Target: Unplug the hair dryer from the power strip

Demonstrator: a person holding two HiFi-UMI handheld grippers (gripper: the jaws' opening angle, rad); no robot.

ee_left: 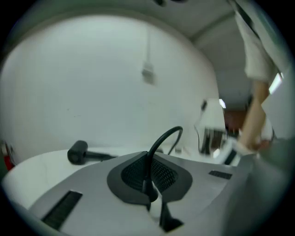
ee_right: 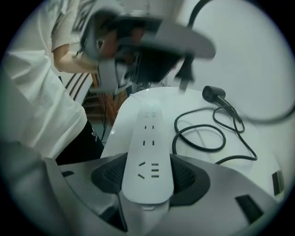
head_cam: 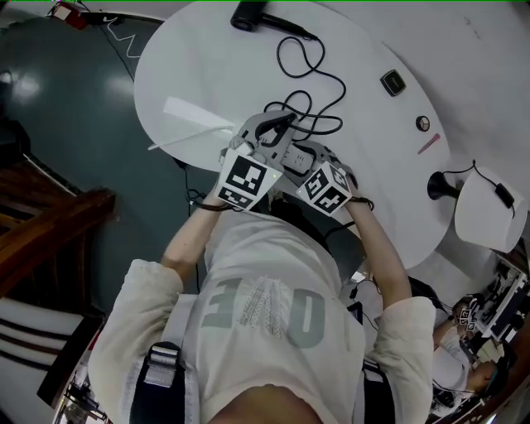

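Observation:
The black hair dryer lies at the far side of the white round table, and its black cable loops back toward me. My left gripper is shut on the cable's plug, with the cable arching up from between the pads. In the right gripper view the plug hangs with its prongs bare, in the air above the white power strip. My right gripper is shut on the near end of that strip, which lies flat on the table with its sockets empty.
On the table's right part lie a small black square device, a round button-like thing and a pink pen. A white paper strip lies left of the grippers. Dark wooden furniture stands at the left, and another person sits at lower right.

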